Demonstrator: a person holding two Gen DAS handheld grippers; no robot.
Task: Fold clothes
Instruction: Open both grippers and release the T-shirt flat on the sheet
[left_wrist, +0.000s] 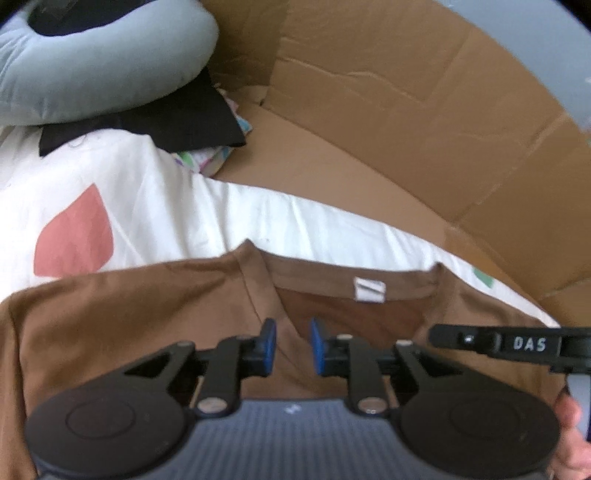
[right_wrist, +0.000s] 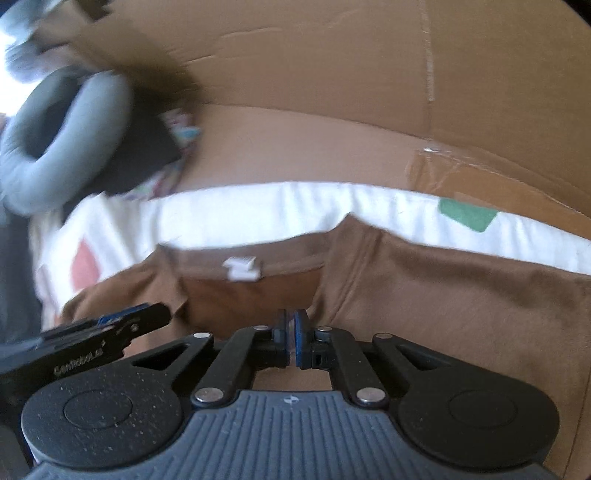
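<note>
A brown T-shirt (left_wrist: 122, 321) lies front-up on a white sheet (left_wrist: 295, 221), its neck opening and white label (left_wrist: 369, 290) facing me. My left gripper (left_wrist: 293, 345) hovers at the left side of the neckline. Its blue pads stand apart and I see shirt fabric in the gap, with no pad pressing on it. In the right wrist view the same T-shirt (right_wrist: 461, 295) fills the lower right. My right gripper (right_wrist: 292, 326) is shut, and the right neckline edge runs down into its pads. A black finger (left_wrist: 480, 341) of the right gripper shows in the left wrist view.
Cardboard box walls (left_wrist: 406, 110) rise just behind the sheet. A grey-blue ring cushion (left_wrist: 92, 66) and a black cloth (left_wrist: 177, 122) lie at the back left. The sheet has a pink patch (left_wrist: 74, 236) and a green patch (right_wrist: 467, 214). A hand (left_wrist: 569, 424) holds the left gripper.
</note>
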